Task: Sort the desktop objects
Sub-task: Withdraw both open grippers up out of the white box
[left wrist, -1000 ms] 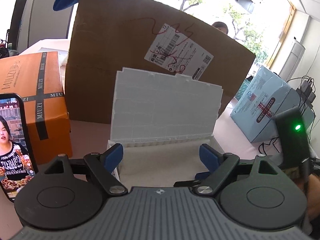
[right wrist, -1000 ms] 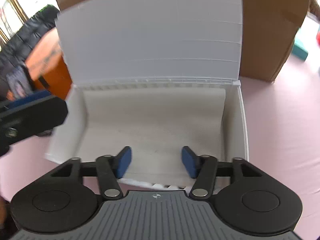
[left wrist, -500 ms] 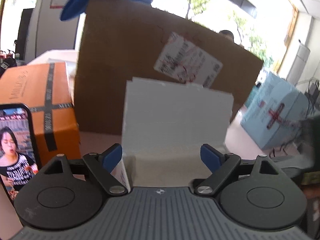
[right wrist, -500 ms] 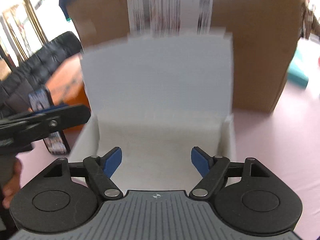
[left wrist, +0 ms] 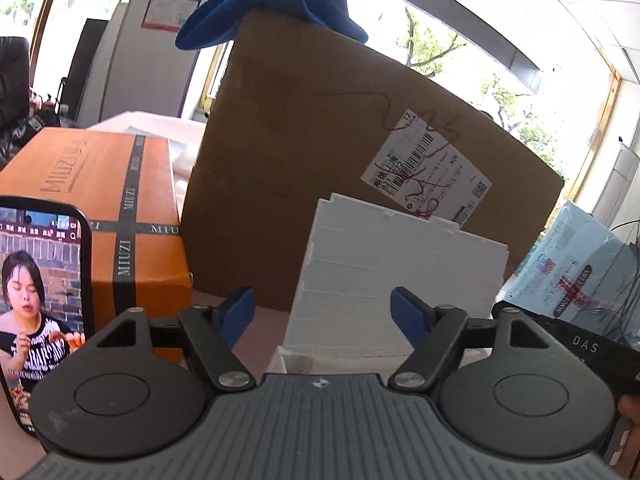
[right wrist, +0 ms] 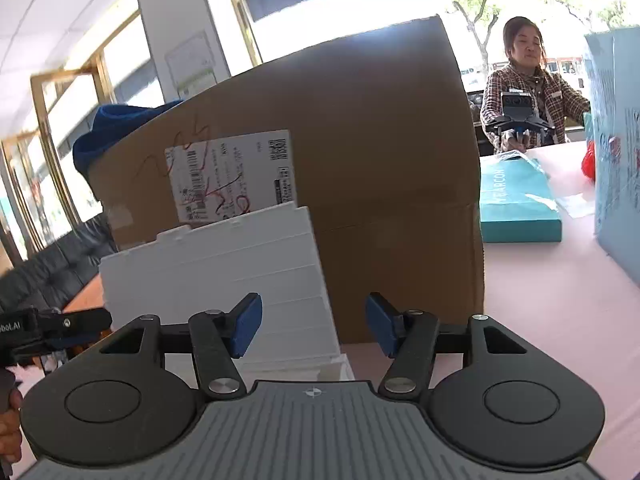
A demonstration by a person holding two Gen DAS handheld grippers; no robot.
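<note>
Left wrist view: the white storage box is shown on the pink tabletop with its ribbed lid propped upright against the large cardboard carton, presumably so that the compartment is left open to receive sorted items; the interior is hidden below the gripper body. The left gripper is held just in front of the box with its blue pads spread wide and nothing between them. In the right wrist view the right gripper is likewise seen with jaws apart and empty, raised level with the lid. Both tools are judged to be between picks. A blue cloth is draped over the carton's top. An orange gift box and a propped phone are seen to the left; a teal box and a second person are seen across the table.
</note>
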